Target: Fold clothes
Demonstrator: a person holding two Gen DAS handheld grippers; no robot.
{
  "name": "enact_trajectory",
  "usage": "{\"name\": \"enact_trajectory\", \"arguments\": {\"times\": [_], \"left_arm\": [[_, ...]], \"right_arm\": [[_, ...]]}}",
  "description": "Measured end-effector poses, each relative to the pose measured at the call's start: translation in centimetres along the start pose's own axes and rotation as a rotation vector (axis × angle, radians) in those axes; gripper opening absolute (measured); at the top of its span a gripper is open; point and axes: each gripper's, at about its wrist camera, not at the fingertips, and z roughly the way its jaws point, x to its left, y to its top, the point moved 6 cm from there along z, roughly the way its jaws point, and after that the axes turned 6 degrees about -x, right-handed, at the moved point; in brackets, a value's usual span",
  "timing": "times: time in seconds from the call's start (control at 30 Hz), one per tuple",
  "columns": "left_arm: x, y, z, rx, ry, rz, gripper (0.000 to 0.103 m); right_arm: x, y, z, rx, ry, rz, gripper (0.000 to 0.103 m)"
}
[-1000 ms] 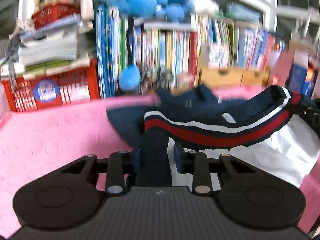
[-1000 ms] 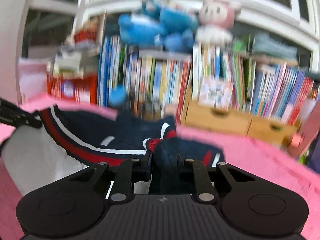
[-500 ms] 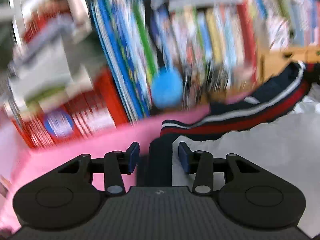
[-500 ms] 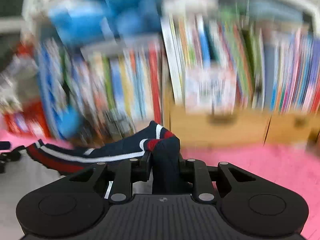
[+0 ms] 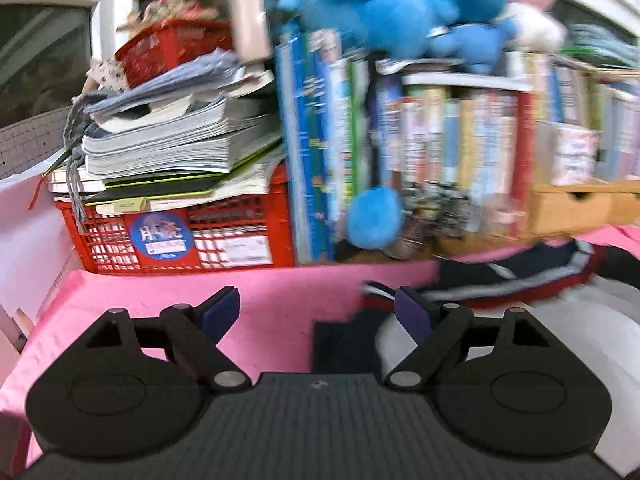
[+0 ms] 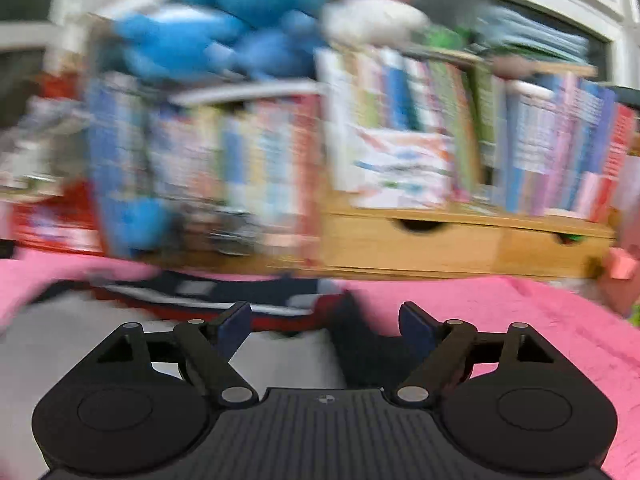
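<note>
Left gripper [image 5: 316, 312]: fingers spread wide, grasping nothing. Right gripper [image 6: 324, 322]: likewise spread, empty. Just ahead, navy-and-white garment with red and white stripes [image 5: 500, 280], lying released on pink cloth-covered table [image 5: 280, 292], navy edge laid over white body. Seemingly mid-fold; further folds probably left. Sharp only leftward: red plastic crate [image 5: 176, 228]. Only rightward: wooden drawers [image 6: 460, 244].

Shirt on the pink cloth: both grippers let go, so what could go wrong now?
The shirt lies partly between the open left gripper and open right gripper, so moving them might snag its dark edge and spoil the fold. Its far edge lies near the books, so a push could bunch it there.
</note>
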Motion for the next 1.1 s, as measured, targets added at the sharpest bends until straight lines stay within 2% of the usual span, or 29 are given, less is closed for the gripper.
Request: {"name": "enact_trajectory", "arguments": {"times": [0.07,0.17,0.23,0.3,0.37,0.4,0.43,0.47,0.5,0.57,0.63,0.7,0.8,0.83,0.9,0.97,1.03,1.1], "left_arm": [[-1.6,-1.8,-2.6,-0.003,-0.018,0.037,0.092],[-4.1,-5.7,-3.8,0.069,-0.025,0.127,0.092],[-4.6,-7.9,-3.2,0.117,0.027,0.240,0.092],[-3.7,-9.4,-3.1,0.120,0.115,0.362,0.093],[-1.5,-9.9,-3.9,0.107,0.155,0.387,0.096],[-0.5,-10.0,-4.2,0.111,0.172,0.386,0.098],[0.2,-10.1,-4.4,0.118,0.176,0.383,0.099],[0.7,-10.2,-4.6,0.122,0.172,0.380,0.099],[0.8,-10.1,-4.7,0.123,0.171,0.386,0.099],[0.4,-9.8,-5.2,0.119,0.188,0.416,0.098],[0.0,-8.4,-6.0,0.094,0.207,0.414,0.094],[-0.8,-6.5,-7.3,0.038,0.160,0.341,0.094],[-2.8,-3.3,-7.5,-0.023,0.005,0.215,0.097],[-3.7,-2.5,-7.0,-0.040,-0.020,0.199,0.098],[-5.1,-2.1,-4.8,-0.039,-0.002,0.214,0.098],[-6.2,-2.4,-2.4,-0.018,0.034,0.233,0.097],[-5.8,-4.2,0.1,0.043,0.094,0.249,0.097],[-5.0,-6.0,1.6,0.069,0.128,0.255,0.100]], "right_arm": [[3.5,-1.8,-2.2,0.025,0.118,-0.009,0.081],[8.4,-4.6,-4.4,0.090,0.257,-0.047,0.079],[9.8,-6.4,-4.5,0.160,0.227,-0.135,0.078],[9.7,-8.0,-4.5,0.224,0.162,-0.215,0.079],[5.9,-8.4,-5.4,0.245,0.146,-0.120,0.083],[3.4,-8.5,-5.8,0.252,0.085,-0.081,0.079],[0.7,-8.7,-6.3,0.260,-0.024,-0.062,0.077],[-2.1,-8.8,-6.8,0.267,-0.133,-0.043,0.070],[-4.9,-8.9,-7.3,0.269,-0.223,-0.039,0.070],[-8.5,-8.8,-8.1,0.280,-0.350,-0.023,0.078],[-9.9,-7.9,-9.4,0.265,-0.420,-0.001,0.073],[-8.1,-6.5,-9.9,0.208,-0.383,-0.034,0.072],[-2.1,-4.3,-7.9,0.135,-0.201,-0.067,0.072],[-0.1,-3.6,-7.3,0.110,-0.140,-0.078,0.072],[3.9,-2.2,-6.1,0.061,-0.019,-0.099,0.076],[6.1,-1.5,-3.0,0.065,0.052,-0.080,0.077],[6.8,-1.7,0.3,0.111,0.066,-0.059,0.077],[6.2,-2.4,3.0,0.183,0.023,-0.057,0.076]]}}
